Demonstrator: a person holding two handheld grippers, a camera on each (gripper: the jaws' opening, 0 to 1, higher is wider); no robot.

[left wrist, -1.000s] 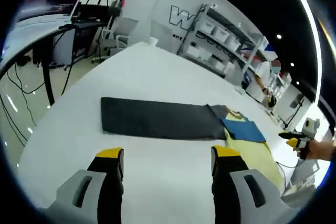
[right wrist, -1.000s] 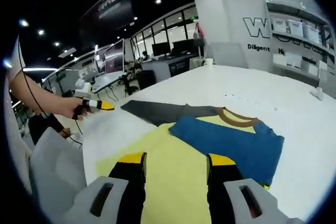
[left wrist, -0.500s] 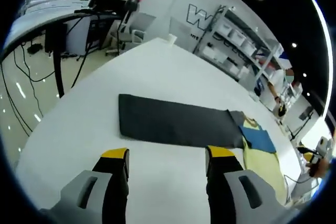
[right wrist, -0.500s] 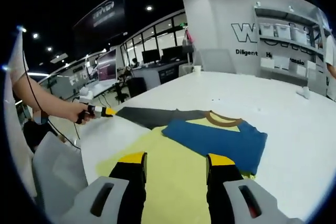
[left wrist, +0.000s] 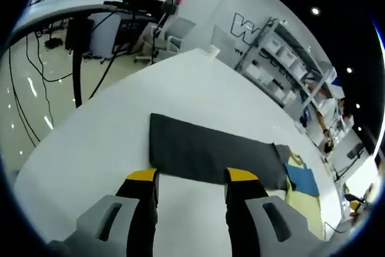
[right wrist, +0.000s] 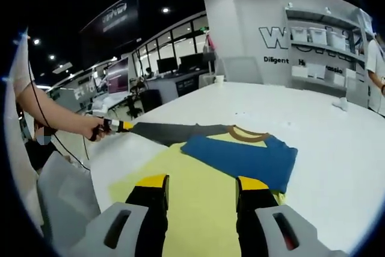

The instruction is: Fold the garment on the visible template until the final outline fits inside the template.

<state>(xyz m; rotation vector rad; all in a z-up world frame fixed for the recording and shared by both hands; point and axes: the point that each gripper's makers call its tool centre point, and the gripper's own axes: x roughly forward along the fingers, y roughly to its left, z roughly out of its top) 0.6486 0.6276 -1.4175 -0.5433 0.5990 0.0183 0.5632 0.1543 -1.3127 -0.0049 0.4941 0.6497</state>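
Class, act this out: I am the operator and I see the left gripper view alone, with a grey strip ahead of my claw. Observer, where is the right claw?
Observer: The right claw is open, above the garment's yellow fabric.
Operator: What lies past it?
Observer: A blue fold lies across the yellow, below a brown neckline.
Operator: And my own claw, seen from there?
Observer: The left claw, held in a hand, is at the outer end of the grey strip.
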